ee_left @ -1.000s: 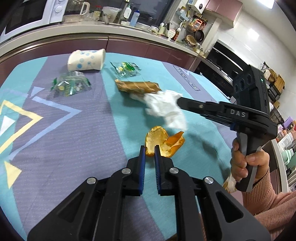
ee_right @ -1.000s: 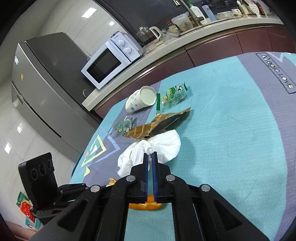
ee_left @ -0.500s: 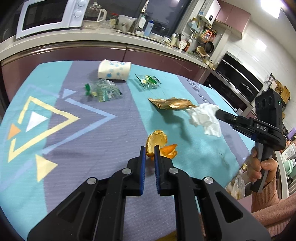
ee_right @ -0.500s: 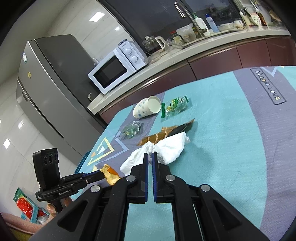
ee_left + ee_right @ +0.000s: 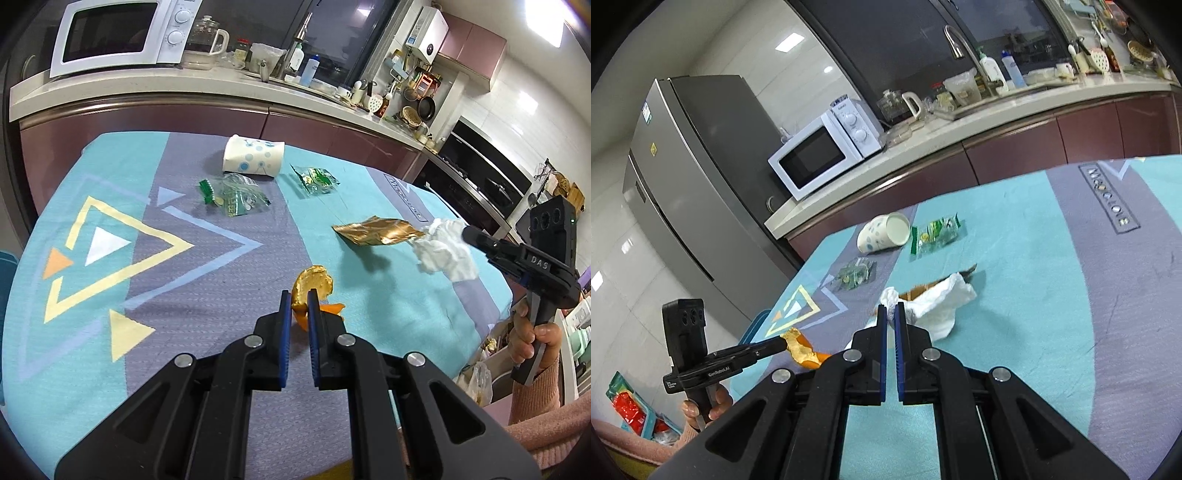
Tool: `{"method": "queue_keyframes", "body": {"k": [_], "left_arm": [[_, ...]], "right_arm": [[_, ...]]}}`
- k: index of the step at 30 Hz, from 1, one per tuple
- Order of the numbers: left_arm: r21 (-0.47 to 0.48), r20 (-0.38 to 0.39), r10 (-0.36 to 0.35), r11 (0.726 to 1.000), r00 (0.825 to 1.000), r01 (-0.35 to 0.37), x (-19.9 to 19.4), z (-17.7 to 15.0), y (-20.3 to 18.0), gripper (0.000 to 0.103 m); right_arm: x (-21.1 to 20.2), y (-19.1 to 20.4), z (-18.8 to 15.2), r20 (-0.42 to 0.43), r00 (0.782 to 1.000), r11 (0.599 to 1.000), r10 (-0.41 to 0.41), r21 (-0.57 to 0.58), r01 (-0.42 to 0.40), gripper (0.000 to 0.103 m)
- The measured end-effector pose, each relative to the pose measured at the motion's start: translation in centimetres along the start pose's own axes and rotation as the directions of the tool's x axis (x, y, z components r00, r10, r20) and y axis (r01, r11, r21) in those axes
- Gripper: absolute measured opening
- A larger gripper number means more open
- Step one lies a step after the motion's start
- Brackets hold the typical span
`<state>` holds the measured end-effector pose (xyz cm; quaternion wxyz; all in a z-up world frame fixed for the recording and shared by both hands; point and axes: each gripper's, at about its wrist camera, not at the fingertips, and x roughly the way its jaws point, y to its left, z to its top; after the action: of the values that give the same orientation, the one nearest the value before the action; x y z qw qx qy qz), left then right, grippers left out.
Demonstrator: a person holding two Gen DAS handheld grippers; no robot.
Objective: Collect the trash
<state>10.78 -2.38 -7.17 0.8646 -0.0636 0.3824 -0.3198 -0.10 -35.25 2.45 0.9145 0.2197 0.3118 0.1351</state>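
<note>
While the tissue (image 5: pixel 942 299) hangs clamped, it hides most of the gold wrapper (image 5: pixel 916 292).

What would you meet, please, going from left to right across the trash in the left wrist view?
Clear green-printed wrapper → toppled paper cup → orange peel in the left tool → small green wrapper → gold foil wrapper → crumpled tissue in the right tool.

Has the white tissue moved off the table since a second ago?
Yes. The tissue was lying against the gold wrapper; now the right gripper holds it up off the cloth, beyond the wrapper's right end.
</note>
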Motion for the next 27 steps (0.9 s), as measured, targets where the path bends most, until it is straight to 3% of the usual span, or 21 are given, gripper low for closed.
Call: {"method": "queue_keyframes", "body": {"k": [9, 16, 20, 27], "left_arm": [[-0.016, 0.021, 0.014, 1.0, 1.0, -0.014, -1.1, 0.0, 0.7, 0.009], [-0.038, 0.04, 0.037, 0.999, 0.998, -0.036, -2.2, -0.2, 1.6, 0.009], [-0.051, 0.048, 0.049, 0.998, 0.998, -0.046, -2.8, -0.2, 2.2, 0.009], [-0.067, 0.065, 0.067, 0.996, 0.996, -0.063, -4.0, -0.3, 3.0, 0.009]], "right_arm": [[-0.5, 2.6, 1.3, 0.048, 0.995, 0.994, 0.091, -0.065, -0.088, 0.003], [3.7, 4.1, 1.0, -0.033, 0.992, 0.989, 0.119, -0.087, -0.122, 0.003], [6.6, 3.3, 0.4, -0.102, 0.989, 0.992, 0.111, -0.043, -0.116, 0.003], [7.2, 4.2, -0.1, -0.116, 0.984, 0.989, 0.133, -0.047, -0.139, 0.003]]}}
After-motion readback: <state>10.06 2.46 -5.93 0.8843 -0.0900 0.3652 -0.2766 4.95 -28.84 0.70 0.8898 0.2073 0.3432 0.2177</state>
